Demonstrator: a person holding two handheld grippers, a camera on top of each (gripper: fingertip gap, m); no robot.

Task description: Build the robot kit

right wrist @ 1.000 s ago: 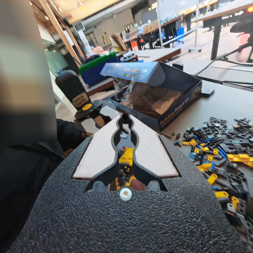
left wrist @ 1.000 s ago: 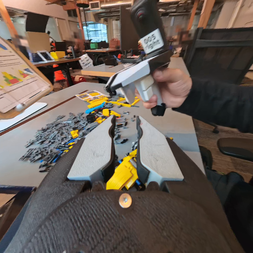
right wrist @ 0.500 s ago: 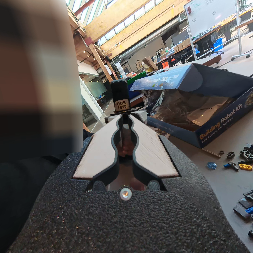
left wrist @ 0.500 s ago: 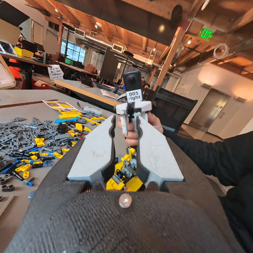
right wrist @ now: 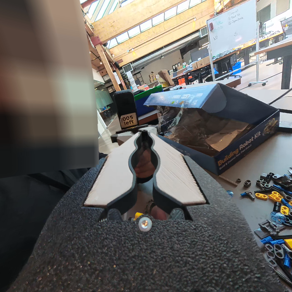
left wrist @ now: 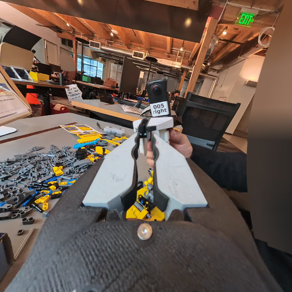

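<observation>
My left gripper point(left wrist: 144, 139) has its jaws close together on a yellow brick assembly point(left wrist: 142, 205) that sits low between them. My right gripper point(left wrist: 142, 132) faces it tip to tip, held by a hand point(left wrist: 180, 145). It is shut on a small black pin point(left wrist: 143, 127). In the right wrist view the right gripper point(right wrist: 144, 136) pinches the same pin point(right wrist: 144, 132) just in front of the left gripper's camera housing point(right wrist: 126, 105). A hand point(right wrist: 145, 164) shows between the jaws, and a bit of yellow brick point(right wrist: 138, 214) shows at their base.
A pile of loose grey, yellow and blue parts point(left wrist: 31, 170) covers the grey table point(left wrist: 39, 126); it also shows in the right wrist view point(right wrist: 276, 197). An open blue box point(right wrist: 237, 154) holds plastic bags. An instruction sheet point(left wrist: 79, 128), a grey block point(left wrist: 114, 130), a propped board point(left wrist: 9, 101) and a black chair point(left wrist: 210, 120) stand around. My two grippers' fingertips are within a few centimetres of each other.
Both grippers have lifted from looking down at the table and turned to face each other. The right gripper's tip has come in line with the left jaws and closer. The yellow assembly stayed between the left jaws.
</observation>
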